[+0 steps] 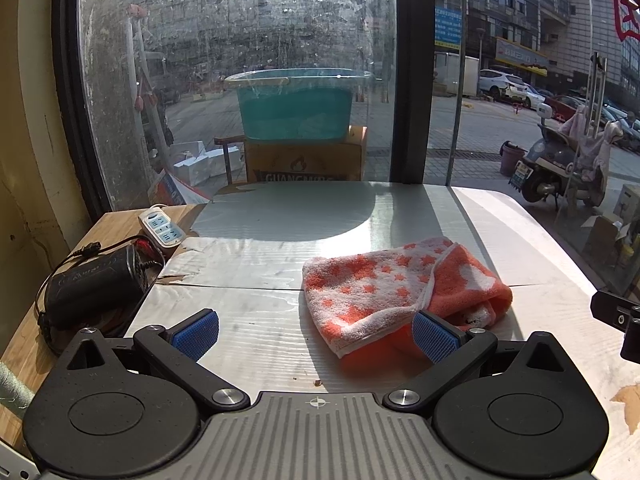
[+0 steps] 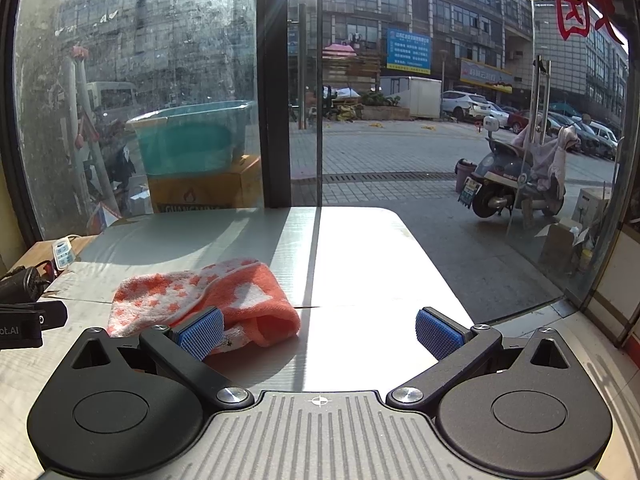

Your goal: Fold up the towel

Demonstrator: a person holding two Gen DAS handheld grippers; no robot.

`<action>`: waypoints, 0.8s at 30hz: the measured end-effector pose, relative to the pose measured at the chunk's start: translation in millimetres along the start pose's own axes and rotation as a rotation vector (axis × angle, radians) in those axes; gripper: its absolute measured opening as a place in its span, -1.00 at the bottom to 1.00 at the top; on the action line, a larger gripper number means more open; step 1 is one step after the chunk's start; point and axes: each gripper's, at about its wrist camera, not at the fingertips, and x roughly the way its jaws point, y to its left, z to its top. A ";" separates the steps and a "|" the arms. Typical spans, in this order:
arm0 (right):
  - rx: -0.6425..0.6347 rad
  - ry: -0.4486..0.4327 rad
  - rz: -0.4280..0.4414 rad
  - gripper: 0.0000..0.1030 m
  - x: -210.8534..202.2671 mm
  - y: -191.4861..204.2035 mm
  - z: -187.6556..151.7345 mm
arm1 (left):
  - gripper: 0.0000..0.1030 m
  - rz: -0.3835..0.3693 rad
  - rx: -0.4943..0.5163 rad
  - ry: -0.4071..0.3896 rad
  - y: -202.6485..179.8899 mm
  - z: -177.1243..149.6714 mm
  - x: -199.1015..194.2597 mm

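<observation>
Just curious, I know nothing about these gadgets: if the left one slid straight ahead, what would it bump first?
Probably the crumpled orange-and-white star-patterned towel, already against its right blue pad. The open left gripper has bare white table at centre; depth is unclear.

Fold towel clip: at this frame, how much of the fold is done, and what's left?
Done: the towel lies on the table doubled over in a loose bundle, edges uneven, one end rolled open. In hand: nothing. The left gripper and right gripper are both open, and neither grips the cloth. Left: if a neat fold is wanted, squaring the edges and flattening it.
</observation>
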 end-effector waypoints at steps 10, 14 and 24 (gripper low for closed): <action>0.016 -0.002 0.007 1.00 -0.9 -3.3 0.8 | 1.00 -0.002 0.009 0.001 -1.9 -0.2 -0.3; 0.028 -0.015 0.013 1.00 -3.1 -5.7 1.3 | 1.00 -0.002 0.011 -0.001 -2.6 -0.8 -0.7; 0.087 -0.151 0.050 1.00 -14.4 -16.7 1.2 | 1.00 -0.045 0.016 0.003 -1.7 -2.7 0.3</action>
